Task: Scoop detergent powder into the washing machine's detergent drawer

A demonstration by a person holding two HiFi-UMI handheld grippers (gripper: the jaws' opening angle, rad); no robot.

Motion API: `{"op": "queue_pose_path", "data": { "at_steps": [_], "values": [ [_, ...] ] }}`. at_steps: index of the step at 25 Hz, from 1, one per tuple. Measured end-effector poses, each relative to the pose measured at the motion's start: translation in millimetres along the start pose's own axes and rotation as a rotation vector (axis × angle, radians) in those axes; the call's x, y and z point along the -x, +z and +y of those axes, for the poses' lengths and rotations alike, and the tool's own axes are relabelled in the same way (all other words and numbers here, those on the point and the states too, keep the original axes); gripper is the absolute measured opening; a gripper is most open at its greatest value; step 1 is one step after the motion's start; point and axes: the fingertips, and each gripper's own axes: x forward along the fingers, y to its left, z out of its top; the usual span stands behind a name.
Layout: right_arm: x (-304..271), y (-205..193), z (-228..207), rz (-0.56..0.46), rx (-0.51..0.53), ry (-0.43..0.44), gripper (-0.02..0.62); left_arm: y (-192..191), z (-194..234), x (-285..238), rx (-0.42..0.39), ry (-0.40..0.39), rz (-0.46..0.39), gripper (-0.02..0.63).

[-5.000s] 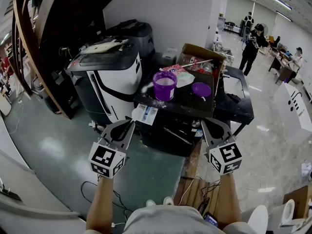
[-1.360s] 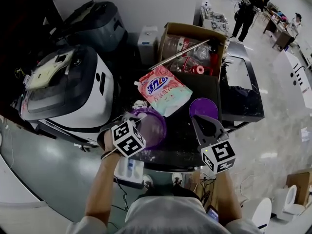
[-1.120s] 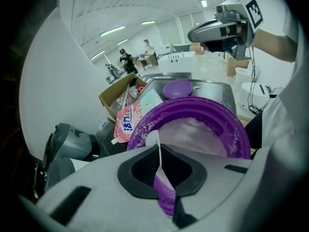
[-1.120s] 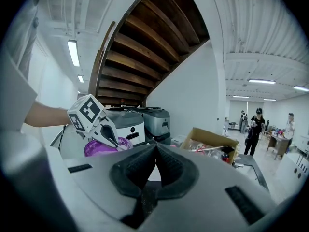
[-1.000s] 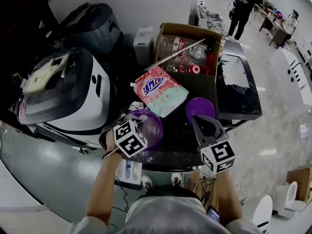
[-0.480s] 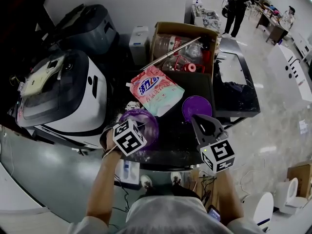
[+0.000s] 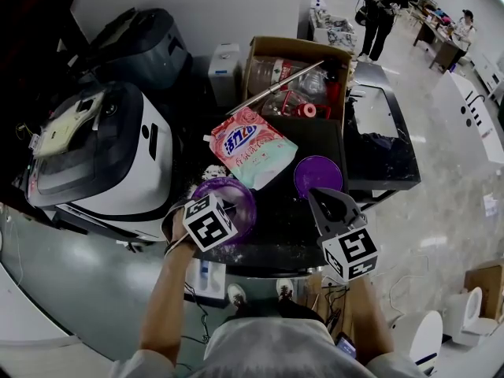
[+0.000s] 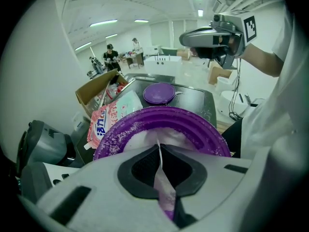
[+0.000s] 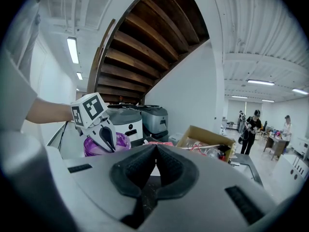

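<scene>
Detergent powder (image 8: pixel 140 140), white and grainy, lies in a round purple plastic tub (image 7: pixel 234 198) on the dark tabletop (image 7: pixel 311 136), with grains stuck to its rim. The left hand-held gripper (image 8: pixel 159 153) is clamped on the tub's near wall. The right hand-held gripper (image 9: pixel 155 151) is closed and empty. A glossy pink pouch (image 7: pixel 250 146) and a flat purple lid (image 7: pixel 318 175) lie just beyond the tub.

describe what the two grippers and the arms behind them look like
Both the left gripper and right gripper are pale grey wedge-shaped shells with black textured pads inside the jaws. Each carries a white cube printed with black square markers. Forearms are bare below a light short-sleeved top.
</scene>
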Motion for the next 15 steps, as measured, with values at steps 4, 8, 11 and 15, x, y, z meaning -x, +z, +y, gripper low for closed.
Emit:
{"op": "queue_pose_path", "data": {
  "at_steps": [4,8,11,15],
  "values": [
    [0.6,-2.4,-0.6,0.005,-0.002,-0.002,-0.003,-0.7,-3.1,-1.0,-0.001,-0.046,0.010,0.015],
    [1.9,-4.6,-2.7,0.007,-0.004,-0.007,-0.003,-0.6,-3.8,-1.5,-0.005,-0.065,0.021,0.015],
    [2.4,-6.9,-2.9,0.012,-0.004,-0.009,-0.003,-2.9,-5.2,-3.3,-0.009,-0.085,0.032,0.015],
    [4.1,-8.0,-2.6,0.015,-0.002,-0.009,-0.003,-6.0,-16.1,-2.9,-0.022,-0.139,0.056,0.015]
  ]
}}
